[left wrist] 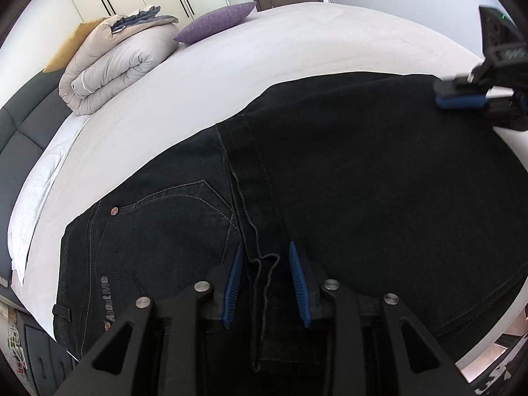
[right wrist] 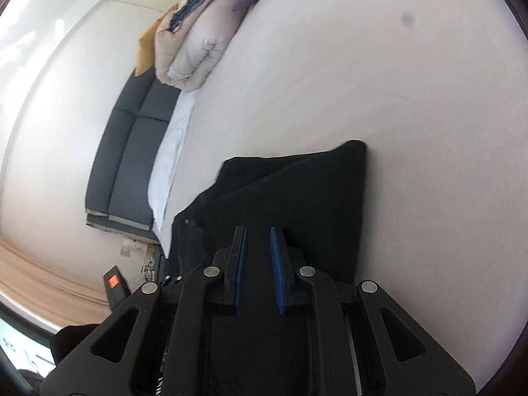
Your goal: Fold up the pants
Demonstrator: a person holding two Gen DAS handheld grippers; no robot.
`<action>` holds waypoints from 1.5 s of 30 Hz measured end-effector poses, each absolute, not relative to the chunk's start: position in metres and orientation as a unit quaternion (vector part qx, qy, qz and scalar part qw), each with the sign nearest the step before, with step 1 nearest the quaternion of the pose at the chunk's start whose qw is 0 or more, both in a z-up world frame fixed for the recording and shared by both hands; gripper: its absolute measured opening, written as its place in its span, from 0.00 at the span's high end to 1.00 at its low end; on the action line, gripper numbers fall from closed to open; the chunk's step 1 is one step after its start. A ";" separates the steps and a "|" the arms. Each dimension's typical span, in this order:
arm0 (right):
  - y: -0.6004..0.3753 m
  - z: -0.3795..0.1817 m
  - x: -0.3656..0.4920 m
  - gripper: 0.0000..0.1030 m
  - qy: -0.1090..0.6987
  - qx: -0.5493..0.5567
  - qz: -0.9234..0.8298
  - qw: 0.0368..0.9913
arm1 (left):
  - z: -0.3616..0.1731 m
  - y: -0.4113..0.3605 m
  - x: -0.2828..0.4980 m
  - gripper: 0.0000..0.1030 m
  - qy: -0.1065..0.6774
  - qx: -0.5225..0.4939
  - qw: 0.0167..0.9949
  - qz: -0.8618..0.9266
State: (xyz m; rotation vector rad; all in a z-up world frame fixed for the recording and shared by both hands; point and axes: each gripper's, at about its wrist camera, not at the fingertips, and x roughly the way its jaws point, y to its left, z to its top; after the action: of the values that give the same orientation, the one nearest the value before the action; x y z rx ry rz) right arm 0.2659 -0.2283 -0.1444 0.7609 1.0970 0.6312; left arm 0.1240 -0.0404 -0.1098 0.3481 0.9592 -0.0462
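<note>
Dark denim pants (left wrist: 330, 181) lie on a white bed (left wrist: 264, 49), folded over themselves; a back pocket and a waistband label show at the left. My left gripper (left wrist: 265, 250) is open, its blue pads straddling the folded layer's hem and a loose thread near the waistband. My right gripper (left wrist: 462, 97) shows at the far right edge of the pants in the left wrist view. In the right wrist view the right gripper (right wrist: 258, 231) is open over the dark cloth (right wrist: 297, 191), with a gap between the pads and nothing held.
A folded beige duvet (left wrist: 112, 66), a purple cushion (left wrist: 214, 21) and a yellow pillow (left wrist: 66, 49) lie at the head of the bed. A dark padded headboard (left wrist: 19, 132) runs along the left. White wardrobes and a brown door stand behind.
</note>
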 end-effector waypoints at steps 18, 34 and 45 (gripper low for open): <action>-0.205 -0.175 0.136 0.92 0.555 0.336 0.318 0.691 | -0.111 -0.045 0.113 0.69 0.453 0.157 0.877 -0.020; -0.194 -0.182 0.130 1.00 0.534 0.323 0.308 0.718 | -0.067 0.075 0.045 0.34 0.378 -0.127 0.917 0.001; -0.189 -0.183 0.128 1.00 0.529 0.323 0.299 0.726 | -0.106 0.262 -0.043 0.33 0.250 -0.493 0.827 0.102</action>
State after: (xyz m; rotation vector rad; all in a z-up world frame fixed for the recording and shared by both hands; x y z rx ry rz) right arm 0.1279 -0.1893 -0.1831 0.7120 1.1657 0.6591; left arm -0.0425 0.2617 -0.1061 -1.0479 0.5314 0.2159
